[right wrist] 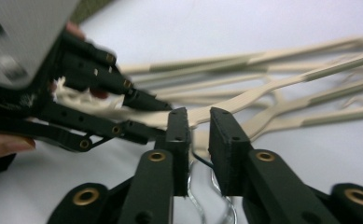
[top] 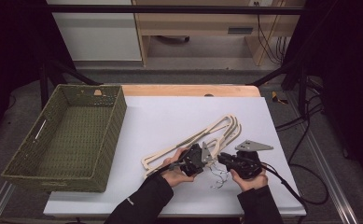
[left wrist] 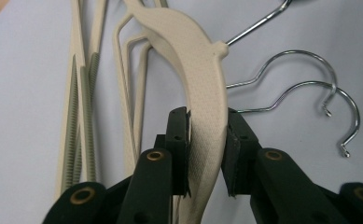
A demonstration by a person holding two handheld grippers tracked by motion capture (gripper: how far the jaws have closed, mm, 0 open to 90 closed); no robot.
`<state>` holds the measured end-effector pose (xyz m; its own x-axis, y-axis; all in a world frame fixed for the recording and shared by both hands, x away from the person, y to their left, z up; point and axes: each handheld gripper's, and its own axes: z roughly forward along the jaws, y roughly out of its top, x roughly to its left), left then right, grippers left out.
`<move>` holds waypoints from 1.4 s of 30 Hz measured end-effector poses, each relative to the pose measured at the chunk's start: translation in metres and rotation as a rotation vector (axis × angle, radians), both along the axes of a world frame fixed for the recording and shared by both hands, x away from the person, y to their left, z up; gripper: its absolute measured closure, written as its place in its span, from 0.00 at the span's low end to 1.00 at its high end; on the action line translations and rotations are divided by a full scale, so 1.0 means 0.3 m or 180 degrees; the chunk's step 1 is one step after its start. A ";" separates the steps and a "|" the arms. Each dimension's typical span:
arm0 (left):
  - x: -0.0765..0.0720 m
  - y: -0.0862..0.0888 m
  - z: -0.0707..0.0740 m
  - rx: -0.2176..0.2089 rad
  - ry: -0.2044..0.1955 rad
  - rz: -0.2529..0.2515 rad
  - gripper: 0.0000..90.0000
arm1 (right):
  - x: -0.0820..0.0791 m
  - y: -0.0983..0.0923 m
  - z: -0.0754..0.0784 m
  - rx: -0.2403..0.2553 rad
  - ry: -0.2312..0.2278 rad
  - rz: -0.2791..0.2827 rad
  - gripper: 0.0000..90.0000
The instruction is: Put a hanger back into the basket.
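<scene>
Basket of green weave sits at the white table's left edge, well apart from the cream plastic hangers with thin wire hooks. Left tool clamps one hanger's broad, textured shoulder; right tool, jaws narrowly parted, holds nothing just beside them.

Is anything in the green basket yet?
No: in the high view the woven green basket shows a bare bottom, and the cream hangers all lie on the white table beside it.
</scene>
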<state>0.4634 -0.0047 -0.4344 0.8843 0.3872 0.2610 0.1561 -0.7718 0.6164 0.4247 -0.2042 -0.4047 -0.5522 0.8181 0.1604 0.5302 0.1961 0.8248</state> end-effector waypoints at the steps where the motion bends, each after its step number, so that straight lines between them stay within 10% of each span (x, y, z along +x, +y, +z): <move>1: -0.002 0.011 0.016 -0.0039 -0.0019 -0.0001 0.85 | -0.005 -0.017 0.014 0.0023 -0.0110 -0.0025 0.78; 7: 0.007 0.052 0.059 -0.0068 -0.0053 0.0092 0.87 | -0.025 -0.115 0.053 0.0137 -0.0508 -0.0316 0.57; 16: 0.037 0.119 0.105 -0.0224 -0.0074 0.0367 0.90 | 0.003 -0.165 0.001 0.0224 -0.0548 -0.0408 0.29; 29: 0.115 0.279 0.168 -0.0520 -0.0105 0.0880 0.95 | 0.016 -0.158 -0.029 0.0141 -0.0548 -0.0332 0.21; 42: 0.065 0.412 0.335 -0.1044 -0.0097 0.0811 0.96 | 0.009 -0.151 -0.029 0.0221 -0.0599 -0.0187 0.14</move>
<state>0.4830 0.1188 -0.3340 0.7432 0.6597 0.1118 0.2947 -0.4728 0.8304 0.4273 -0.2493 -0.4135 -0.5293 0.8404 0.1161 0.3745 0.1087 0.9209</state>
